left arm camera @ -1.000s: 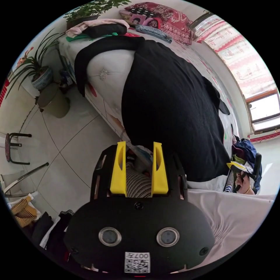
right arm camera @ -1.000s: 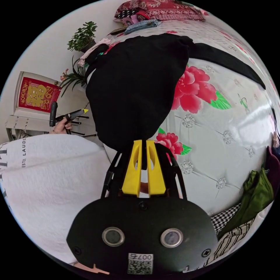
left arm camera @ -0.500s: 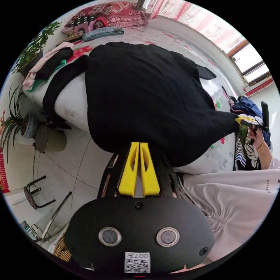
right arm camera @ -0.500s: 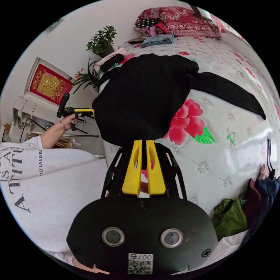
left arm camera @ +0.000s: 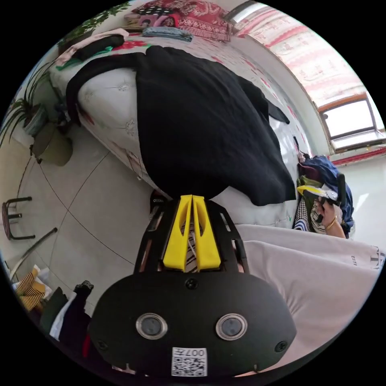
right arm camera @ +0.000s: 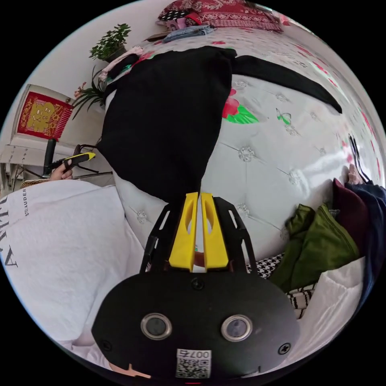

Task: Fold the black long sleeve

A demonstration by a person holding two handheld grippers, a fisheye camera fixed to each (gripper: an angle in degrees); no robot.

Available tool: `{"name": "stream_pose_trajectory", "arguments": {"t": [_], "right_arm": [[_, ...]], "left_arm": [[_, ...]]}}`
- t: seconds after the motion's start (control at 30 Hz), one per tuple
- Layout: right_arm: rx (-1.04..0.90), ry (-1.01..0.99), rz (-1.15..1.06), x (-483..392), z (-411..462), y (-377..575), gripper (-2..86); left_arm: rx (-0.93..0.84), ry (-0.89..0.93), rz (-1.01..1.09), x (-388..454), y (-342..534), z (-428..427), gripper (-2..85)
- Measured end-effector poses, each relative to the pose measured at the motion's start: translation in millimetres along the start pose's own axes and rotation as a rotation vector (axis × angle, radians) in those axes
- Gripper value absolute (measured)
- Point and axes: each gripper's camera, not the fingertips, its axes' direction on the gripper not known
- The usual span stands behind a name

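Observation:
The black long sleeve (left arm camera: 201,116) lies spread on a white flowered bed (right arm camera: 273,161), its hem hanging off the near edge. My left gripper (left arm camera: 192,199) is shut on one hem corner. My right gripper (right arm camera: 197,197) is shut on the other corner of the black long sleeve (right arm camera: 165,120). One sleeve (left arm camera: 76,86) drapes over the bed's side. The other sleeve (right arm camera: 285,80) lies stretched out across the bed. In the left gripper view a hand holds the right gripper (left arm camera: 311,191) at the far corner. The left gripper (right arm camera: 82,157) appears beside the hem in the right gripper view.
A green garment (right arm camera: 317,241) and dark clothes (right arm camera: 362,201) are piled on the bed near me. Folded jeans (right arm camera: 187,32) and red pillows (right arm camera: 225,12) lie at the far end. Potted plants (right arm camera: 108,42), a stool (left arm camera: 12,217) and clothes (left arm camera: 32,289) stand on the tiled floor.
The left gripper was open and off the hem a second ago; it has shut on the hem. The shirt has slid across the bed, covering most of the big red flower.

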Motion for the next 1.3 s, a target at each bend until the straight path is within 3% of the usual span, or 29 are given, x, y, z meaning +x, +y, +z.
{"name": "stream_pose_trajectory", "arguments": {"t": [0.1, 0.23, 0.53, 0.7, 0.83, 0.97, 1.03, 1.13, 1.3], "right_arm": [[0.138, 0.080, 0.016, -15.3, -15.6, 7.6, 0.9], [0.228, 0.042, -0.054, -49.3, -18.1, -9.0, 2.1], [0.085, -0.080, -0.211, -131.6, 20.5, -92.2, 3.1], [0.020, -0.028, -0.203, -134.5, 23.2, -122.4, 3.0], [-0.023, -0.024, -0.177, -128.7, 25.1, -145.2, 2.6], [-0.048, -0.027, -0.157, -128.2, 27.7, -161.0, 1.7], [-0.052, -0.035, -0.150, -128.3, 28.2, -165.6, 1.2], [-0.059, -0.047, -0.153, -127.8, 28.4, -171.9, 0.5], [-0.043, -0.073, -0.141, -120.1, 25.1, -180.1, -0.1]], "left_arm": [[0.086, 0.004, -0.091, -37.2, -4.0, -33.4, 9.4], [0.246, 0.095, -0.276, -103.4, -28.1, -76.1, 10.8], [0.577, 0.450, -0.781, -278.7, -123.1, -93.5, 16.5], [0.625, 0.434, -0.914, -345.5, -180.9, -98.0, 19.7], [0.519, 0.373, -1.047, -387.8, -212.0, -84.5, 22.1], [0.434, 0.425, -1.181, -415.6, -209.9, -52.2, 21.3], [0.528, 0.571, -1.207, -426.3, -194.1, -38.3, 19.0], [0.685, 0.584, -1.240, -427.6, -168.3, -52.0, 9.6], [0.910, 0.651, -1.095, -414.9, -152.0, -94.0, 6.0]]}}
